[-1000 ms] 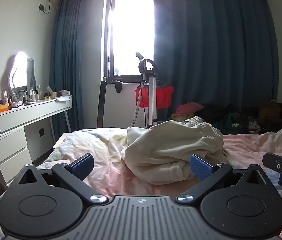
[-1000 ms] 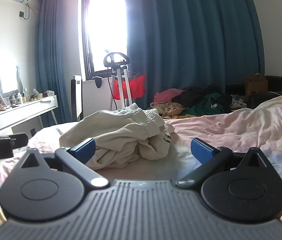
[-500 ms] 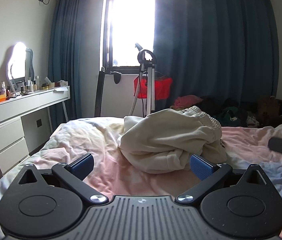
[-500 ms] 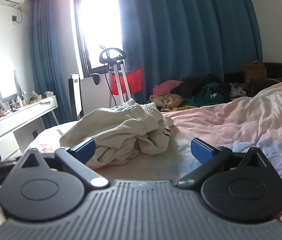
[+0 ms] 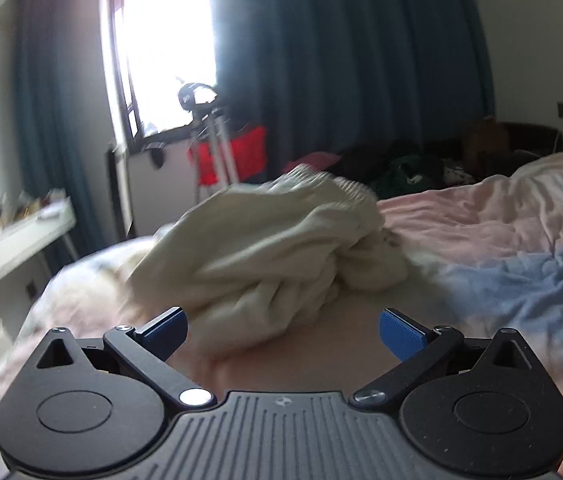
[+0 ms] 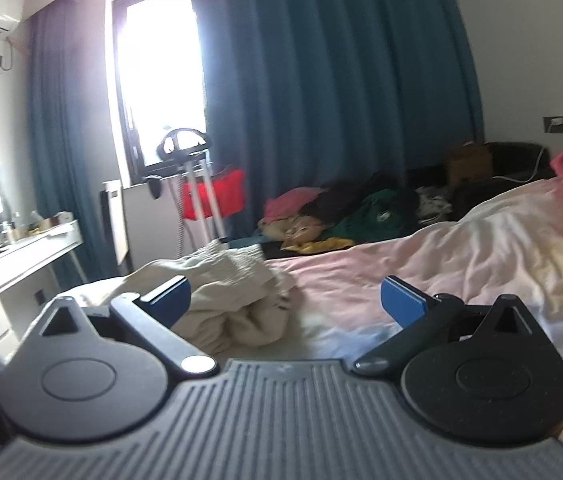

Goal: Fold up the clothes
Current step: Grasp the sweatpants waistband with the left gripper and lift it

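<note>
Cream sweatpants (image 5: 265,248) sit bunched in a heap on the pink bedsheet (image 5: 481,220), elastic waistband up top. We see our left gripper (image 5: 281,330) low over the sheet with jaws wide apart, nothing in them, the heap just ahead of its left finger. Our right gripper (image 6: 285,300) is also spread and empty, heap beyond its left finger. Both views are motion-blurred; we can't read any label or writing. Clothes pile (image 6: 341,216) sits behind, by the blue curtain (image 6: 321,80).
</note>
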Demonstrator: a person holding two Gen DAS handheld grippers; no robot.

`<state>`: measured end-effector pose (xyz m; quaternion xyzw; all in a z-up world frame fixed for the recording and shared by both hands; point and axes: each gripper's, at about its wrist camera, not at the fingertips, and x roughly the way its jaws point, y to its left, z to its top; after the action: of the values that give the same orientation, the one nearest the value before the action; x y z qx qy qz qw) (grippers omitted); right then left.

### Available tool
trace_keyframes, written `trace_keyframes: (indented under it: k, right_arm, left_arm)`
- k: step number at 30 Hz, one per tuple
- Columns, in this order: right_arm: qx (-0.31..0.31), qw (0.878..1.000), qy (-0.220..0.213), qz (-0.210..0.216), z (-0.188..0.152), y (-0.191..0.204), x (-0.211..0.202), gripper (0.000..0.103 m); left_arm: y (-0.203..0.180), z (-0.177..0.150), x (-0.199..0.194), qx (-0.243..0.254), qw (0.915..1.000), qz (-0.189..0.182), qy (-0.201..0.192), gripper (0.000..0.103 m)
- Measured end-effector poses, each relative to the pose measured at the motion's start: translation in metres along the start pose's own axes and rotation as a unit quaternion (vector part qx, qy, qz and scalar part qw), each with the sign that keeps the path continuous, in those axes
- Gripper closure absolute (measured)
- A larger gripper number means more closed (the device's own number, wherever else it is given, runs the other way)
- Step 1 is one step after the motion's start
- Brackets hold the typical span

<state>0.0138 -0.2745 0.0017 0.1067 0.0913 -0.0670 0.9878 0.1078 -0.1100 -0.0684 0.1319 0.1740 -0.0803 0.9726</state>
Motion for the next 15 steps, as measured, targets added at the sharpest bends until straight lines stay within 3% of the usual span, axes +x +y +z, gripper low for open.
trace_keyframes:
  k: [4,7,10,15]
  right_arm:
    - [0.020,1.000,-0.001,-0.019,0.000,-0.030,0.011,0.000]
    - [0.046,0.998,0.013,-0.039,-0.010,-0.052,0.026,0.000]
    - [0.067,0.996,0.042,-0.050,-0.029,-0.064,0.047,0.000]
    - [0.079,0.992,0.085,-0.041,-0.054,-0.067,0.082,0.000]
  left_arm:
    - [-0.025,0.049,0.078,-0.021,0.9994,0.004,0.026,0.000]
    - [-0.029,0.084,0.142,-0.057,0.9969,0.033,0.044,0.000]
    - [-0.026,0.114,0.201,-0.097,0.9906,0.065,0.072,0.001]
    - [-0.025,0.139,0.261,-0.125,0.9791,0.112,0.115,0.005]
